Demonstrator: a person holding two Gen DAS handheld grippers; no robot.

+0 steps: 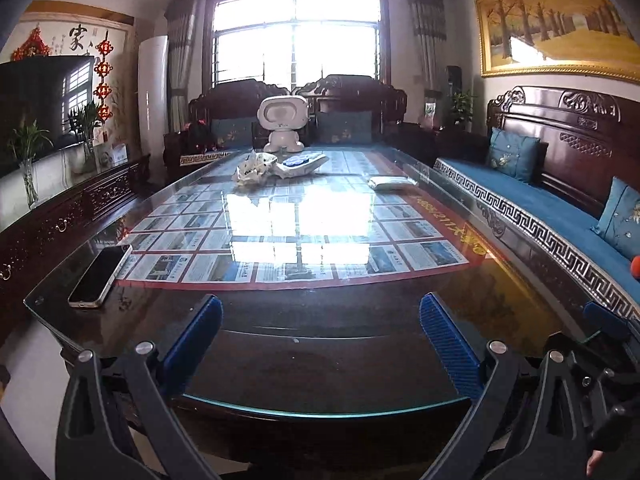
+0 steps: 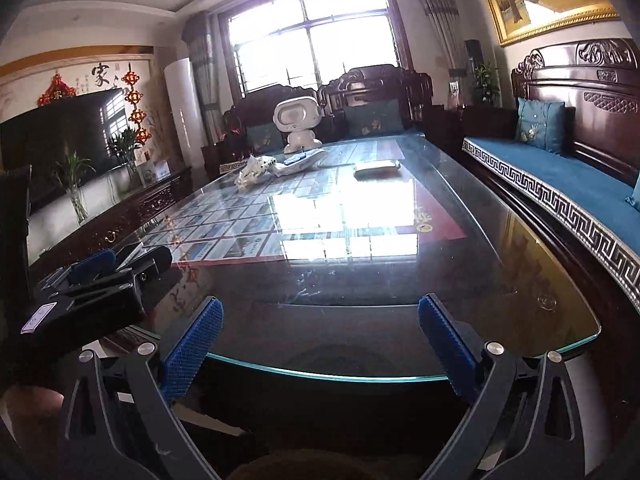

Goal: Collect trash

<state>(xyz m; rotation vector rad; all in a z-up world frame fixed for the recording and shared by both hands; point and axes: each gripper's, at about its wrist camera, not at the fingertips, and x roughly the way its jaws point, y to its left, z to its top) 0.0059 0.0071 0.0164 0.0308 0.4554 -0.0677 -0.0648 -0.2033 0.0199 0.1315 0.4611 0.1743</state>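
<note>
left gripper jaws spread | right gripper jaws spread | crumpled wrappers far end of glass table

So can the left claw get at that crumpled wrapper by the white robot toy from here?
Probably not yet. The left claw hangs open at the near table edge, and the crumpled wrapper lies at the far end. The glass between them looks bare, so the way is free.

wide bare glass down the middle of the worktop, open from the near edge to the far clutter. phone at the near left corner. crumpled wrapper and plastic tray side by side far ahead, white robot figure behind them, flat packet far right.
</note>
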